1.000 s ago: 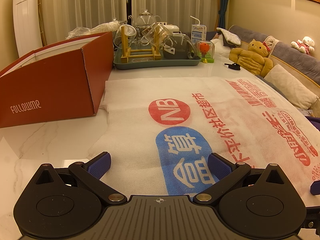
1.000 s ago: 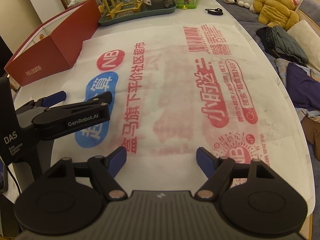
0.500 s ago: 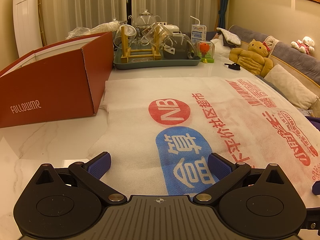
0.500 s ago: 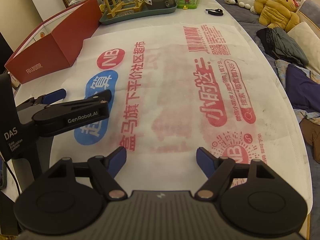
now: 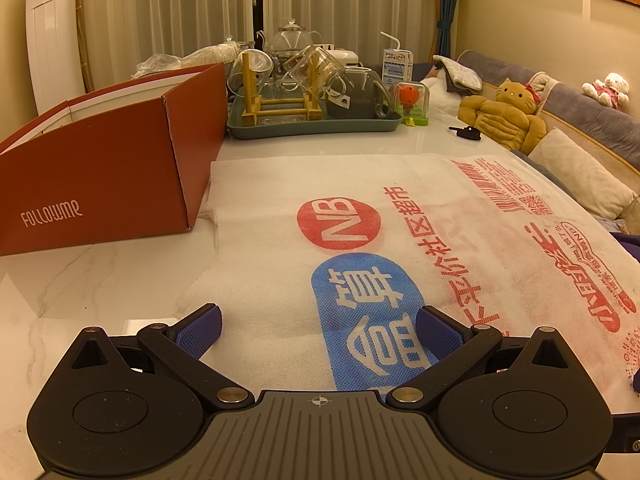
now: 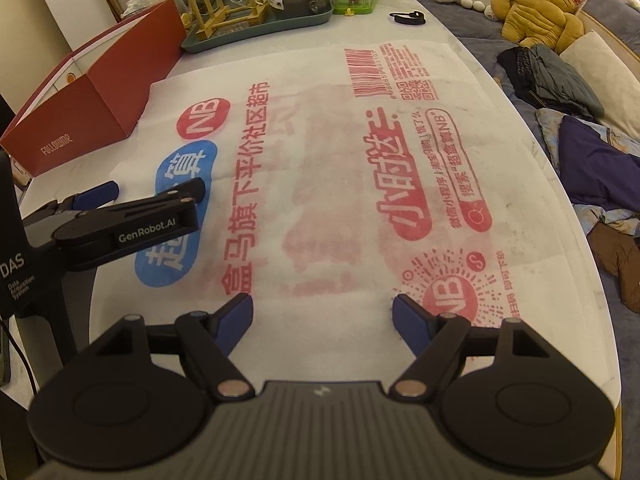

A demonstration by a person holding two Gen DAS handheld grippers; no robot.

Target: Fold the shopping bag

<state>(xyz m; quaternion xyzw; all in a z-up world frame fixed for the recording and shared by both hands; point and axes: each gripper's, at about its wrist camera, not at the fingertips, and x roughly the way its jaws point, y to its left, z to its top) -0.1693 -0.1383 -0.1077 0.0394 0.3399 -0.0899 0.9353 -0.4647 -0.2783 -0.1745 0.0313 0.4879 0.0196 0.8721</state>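
A white non-woven shopping bag [image 5: 400, 208] [image 6: 320, 152] with red and blue print lies spread flat on the marble table. My left gripper [image 5: 318, 322] hovers over the bag's near left part, above the blue logo, jaws wide and nothing between them. In the right wrist view the left gripper [image 6: 156, 194] shows from the side at the left. My right gripper [image 6: 323, 314] stands open over the bag's near edge, its blue pads apart with only the flat fabric beneath.
A red open box [image 5: 100, 168] stands left of the bag. A green tray [image 5: 312, 126] with glassware, a toy case [image 5: 412, 104] and a black key fob [image 5: 466, 134] sit at the far end. A sofa with plush toys [image 6: 536, 12] and clothes runs along the table's right edge [image 6: 592, 240].
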